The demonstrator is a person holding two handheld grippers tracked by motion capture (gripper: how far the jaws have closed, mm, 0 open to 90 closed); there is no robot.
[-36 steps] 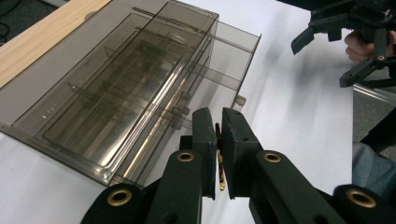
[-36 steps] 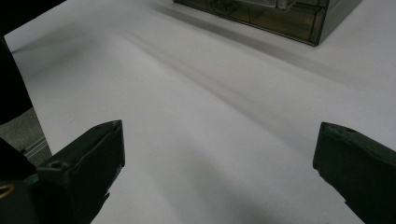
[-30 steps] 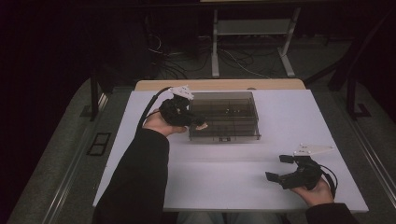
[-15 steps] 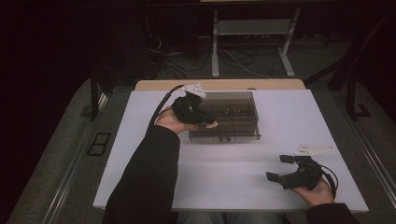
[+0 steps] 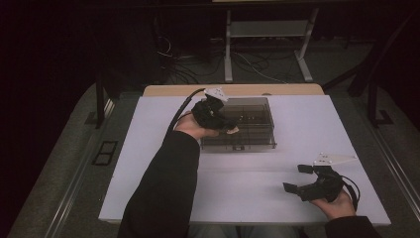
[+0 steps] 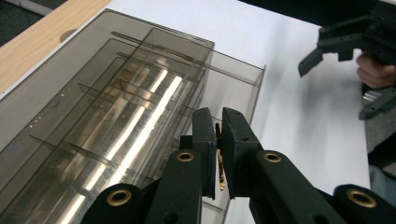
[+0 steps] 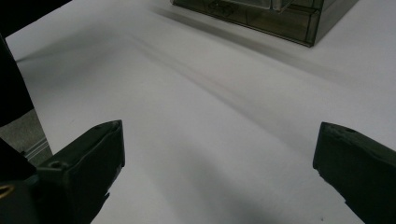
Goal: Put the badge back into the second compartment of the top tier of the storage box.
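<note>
Left gripper, frame centre, clamped on a thin brass-coloured piece above the smoked box; right gripper, lower right, jaws apart over the white surface.

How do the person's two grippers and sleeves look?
Both the left gripper and the right gripper are black, each topped by a grey three-cornered plate. Brass-coloured rivets mark the left one's fingers. A black cable trails from it. The sleeve is dark.
</note>
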